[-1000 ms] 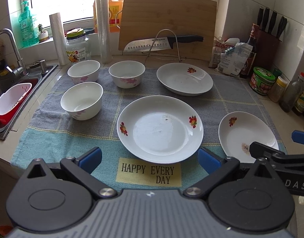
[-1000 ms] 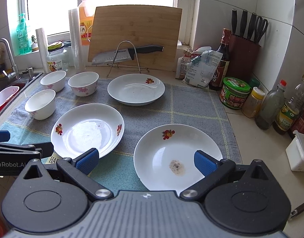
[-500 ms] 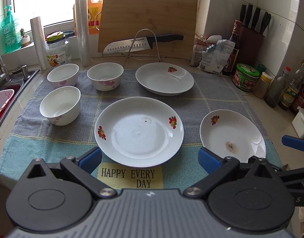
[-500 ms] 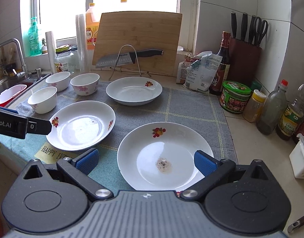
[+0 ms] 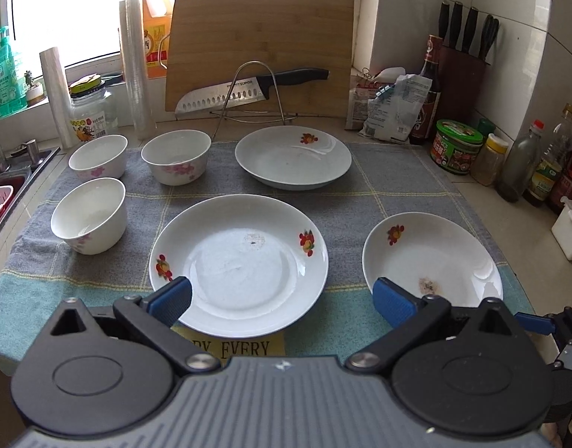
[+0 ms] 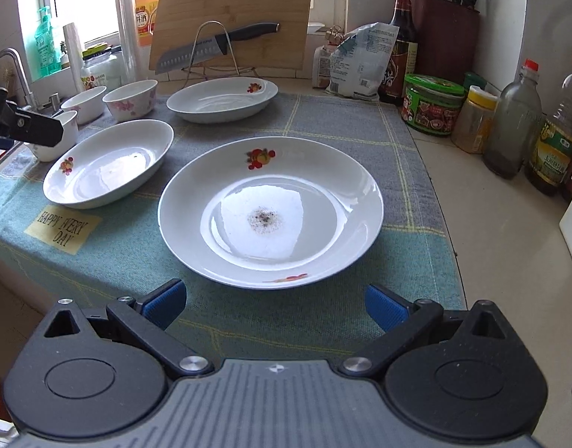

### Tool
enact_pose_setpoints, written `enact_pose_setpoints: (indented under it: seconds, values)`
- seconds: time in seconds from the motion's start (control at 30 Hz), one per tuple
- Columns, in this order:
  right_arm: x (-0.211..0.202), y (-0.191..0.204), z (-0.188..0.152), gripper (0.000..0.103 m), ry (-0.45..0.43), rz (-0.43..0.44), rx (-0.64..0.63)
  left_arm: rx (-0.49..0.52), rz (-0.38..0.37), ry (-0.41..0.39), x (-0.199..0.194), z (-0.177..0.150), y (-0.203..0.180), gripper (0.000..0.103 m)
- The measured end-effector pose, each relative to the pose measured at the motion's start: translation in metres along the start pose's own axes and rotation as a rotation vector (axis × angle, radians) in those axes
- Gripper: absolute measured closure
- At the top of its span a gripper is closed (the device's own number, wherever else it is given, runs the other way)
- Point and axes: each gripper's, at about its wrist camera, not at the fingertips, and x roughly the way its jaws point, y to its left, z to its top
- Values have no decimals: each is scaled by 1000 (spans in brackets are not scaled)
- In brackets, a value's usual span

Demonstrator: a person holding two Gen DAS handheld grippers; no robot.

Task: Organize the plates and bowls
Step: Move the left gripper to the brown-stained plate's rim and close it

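Observation:
Three white floral plates lie on a grey-green cloth: a middle plate (image 5: pixel 239 263), a far plate (image 5: pixel 292 156) and a right plate (image 5: pixel 431 261) with a dark speck patch, also in the right wrist view (image 6: pixel 271 211). Three white bowls (image 5: pixel 90 214) (image 5: pixel 98 156) (image 5: pixel 176 156) stand at the left. My left gripper (image 5: pixel 282 298) is open and empty, over the near rim of the middle plate. My right gripper (image 6: pixel 273 304) is open and empty, just short of the right plate's near rim.
A cutting board (image 5: pixel 260 52) and a knife on a wire rack (image 5: pixel 248 87) stand behind the plates. Jars and bottles (image 6: pixel 433 104) line the right side, a knife block (image 5: pixel 463 71) the corner. A sink (image 5: pixel 2 194) is at the left. The counter edge is near.
Both grippers moved forward and lower toward the plates. The right gripper closed in on the right plate, which now looks larger. Jaws stayed open.

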Motion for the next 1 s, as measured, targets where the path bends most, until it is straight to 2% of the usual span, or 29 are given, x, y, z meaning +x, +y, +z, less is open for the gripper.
enact_pose_setpoints:
  seconds: [0.2, 0.5, 0.83, 1.0]
  values:
    - [17, -10, -4, 0, 14, 13, -15, -19, -77, 35, 7, 5, -4, 1]
    - [33, -9, 1, 0, -8, 21, -69, 131, -126, 82, 24, 15, -31, 1]
    - [38, -9, -1, 0, -60, 52, -108, 214, -249, 97, 62, 45, -41, 1]
    - [37, -8, -6, 0, -92, 53, -104, 268, -324, 151, 92, 60, -53, 1]
